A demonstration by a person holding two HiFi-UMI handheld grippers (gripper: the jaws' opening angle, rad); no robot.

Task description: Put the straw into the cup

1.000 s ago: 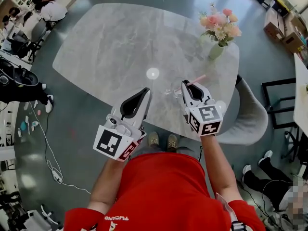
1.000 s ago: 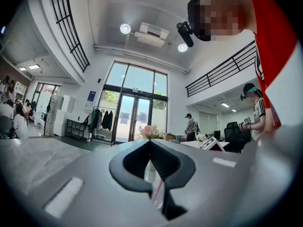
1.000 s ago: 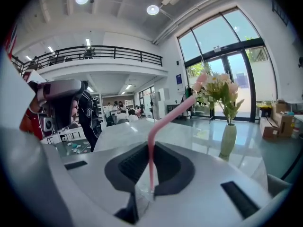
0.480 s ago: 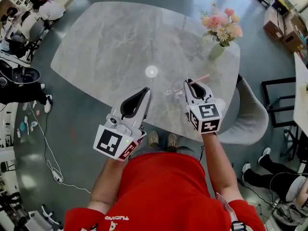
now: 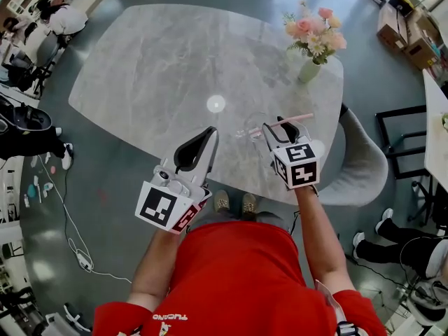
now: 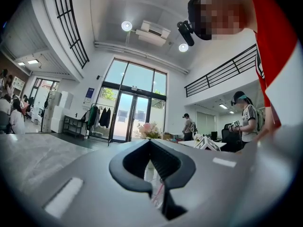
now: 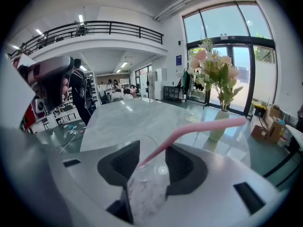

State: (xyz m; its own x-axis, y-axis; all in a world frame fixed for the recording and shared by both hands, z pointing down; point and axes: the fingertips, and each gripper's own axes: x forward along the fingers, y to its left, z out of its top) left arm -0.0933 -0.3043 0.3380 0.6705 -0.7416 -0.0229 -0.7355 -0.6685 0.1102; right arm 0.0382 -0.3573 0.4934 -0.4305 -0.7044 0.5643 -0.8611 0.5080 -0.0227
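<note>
Right gripper (image 7: 152,151): jaws apart, just opened; the pads stand clear on either side of the straw and press on nothing.
Between its jaws: the pink straw (image 7: 203,126) runs up through the gap, and the clear cup (image 7: 144,183) stands just ahead of the tips.
Straw: lower end inside the cup, leaning on its rim; the bent upper part slants out to the right, toward the vase side.
Cup: upright on the grey marble table (image 5: 161,61), near the edge closest to the person.
Left gripper (image 6: 150,143): clenched, tips together, nothing held; held off to the left of the cup, apart from it.
Farther out: a vase of pink flowers (image 5: 312,37) stands at the table's far right corner, well apart from the cup.
Beside the table: a grey chair (image 5: 364,166) at the right.
</note>
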